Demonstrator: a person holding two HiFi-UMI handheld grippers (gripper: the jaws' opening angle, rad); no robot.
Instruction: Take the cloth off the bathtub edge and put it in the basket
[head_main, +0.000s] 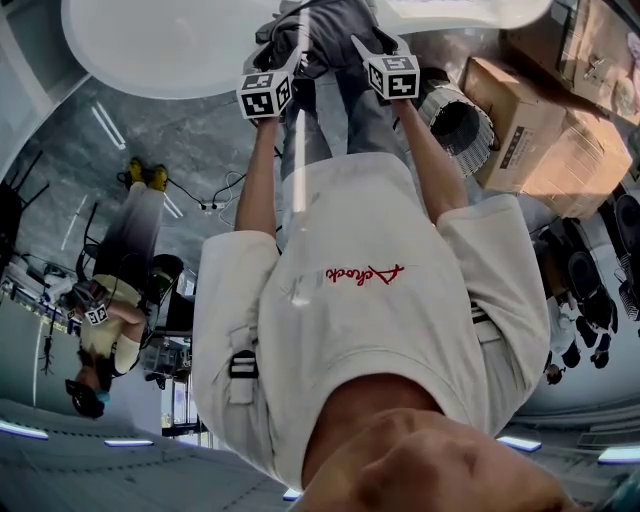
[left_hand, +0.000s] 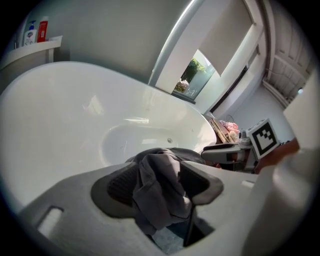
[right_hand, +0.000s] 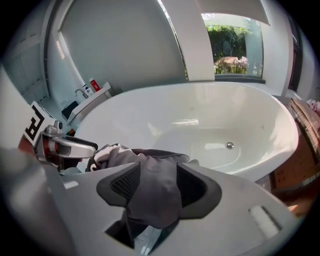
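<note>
Closest to us, the worry is sitting right at the pads. We are pinching only bunched folds of the grey cloth (left_hand: 159, 192), so a fold could be slipping out of one side as we lift, and the loose tail hanging below the jaws could be catching on the tub rim. With two grips on one piece, pulling our hands apart could also be tugging it free. The left tongs (left_hand: 162, 170) are standing about half open yet clamped, with the cloth filling the gap and pressing against both ribbed pads. The right tongs (right_hand: 157, 175) are doing the same, roughly half spread and gripping a thick wad of the same cloth. Just beyond the jaws, the rest of the cloth appears to be lying heaped on the near edge of the white bathtub (right_hand: 215, 110), so we are judging the lift as barely begun. Farther off, in the head view, a ribbed round container (head_main: 455, 120) is standing beside cardboard boxes (head_main: 530, 140). We are taking it for the basket, though we cannot be sure, and the carry across is giving the cloth a chance to sag and drop short.
</note>
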